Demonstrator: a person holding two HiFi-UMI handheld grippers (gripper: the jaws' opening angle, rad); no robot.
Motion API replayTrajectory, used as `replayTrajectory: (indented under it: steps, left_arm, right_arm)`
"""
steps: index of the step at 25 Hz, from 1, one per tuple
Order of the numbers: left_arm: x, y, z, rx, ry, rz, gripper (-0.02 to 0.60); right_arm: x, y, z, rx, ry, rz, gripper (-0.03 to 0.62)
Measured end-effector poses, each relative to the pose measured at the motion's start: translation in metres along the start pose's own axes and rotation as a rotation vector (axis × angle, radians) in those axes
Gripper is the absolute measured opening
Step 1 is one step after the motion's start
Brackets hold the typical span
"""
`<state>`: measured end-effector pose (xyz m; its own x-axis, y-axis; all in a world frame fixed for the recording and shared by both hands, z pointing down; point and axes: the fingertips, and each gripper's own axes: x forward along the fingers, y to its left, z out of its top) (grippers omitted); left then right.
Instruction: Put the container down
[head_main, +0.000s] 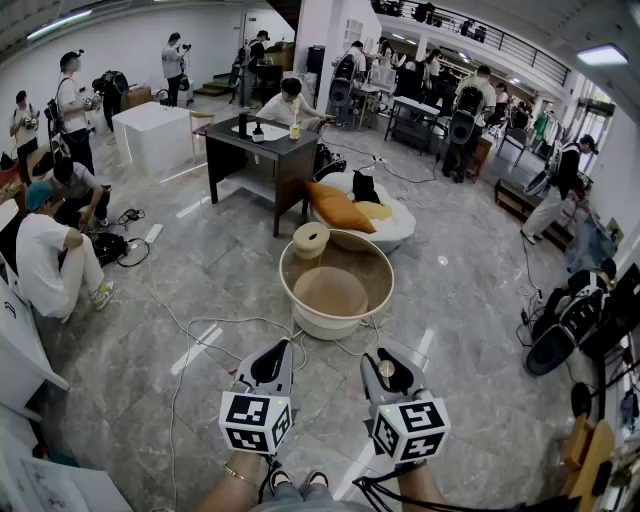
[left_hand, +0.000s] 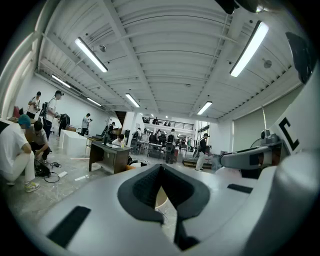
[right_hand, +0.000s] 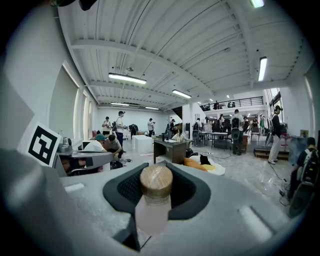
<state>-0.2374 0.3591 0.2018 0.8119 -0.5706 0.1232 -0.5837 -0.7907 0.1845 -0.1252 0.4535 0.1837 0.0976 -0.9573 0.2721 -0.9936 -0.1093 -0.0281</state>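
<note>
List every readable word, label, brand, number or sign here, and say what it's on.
No readable text anywhere.
The marker cubes on the left gripper and right gripper: black-and-white square patterns, no letters.
The wood-capped bottle held by the right gripper: no label visible.
Everything in the background: too small to read.

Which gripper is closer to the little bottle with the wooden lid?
Right. The right gripper holds the bottle between its jaws. The left gripper sits off to its left, apart from it, shut and empty.
</note>
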Motion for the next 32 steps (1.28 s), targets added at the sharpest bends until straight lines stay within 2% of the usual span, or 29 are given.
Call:
replayTrajectory:
  steps: [7, 12, 22, 32]
  left_arm:
    - [-0.003, 0.005, -0.001, 0.006, 0.002, 0.002, -0.008]
    - [-0.008, 0.005, -0.001, 0.014, 0.006, -0.013, -0.008]
    - [-0.013, 0.016, -0.006, -0.004, 0.008, -0.024, -0.008]
    - [0.021, 0.038, -0.009, -0.008, 0.025, -0.002, -0.008]
  right_arm:
    - [0.0, 0.003, 0.0, -0.016, -0.005, -0.017, 0.115]
    - [-0.002, 0.007, -0.004, 0.066, 0.001, 0.001, 0.115]
    - [-0.003, 0.011, -0.009, 0.071, 0.014, -0.028, 0.115]
    - [0.036, -0.009, -0.004, 0.094, 0.005, -0.027, 0.115]
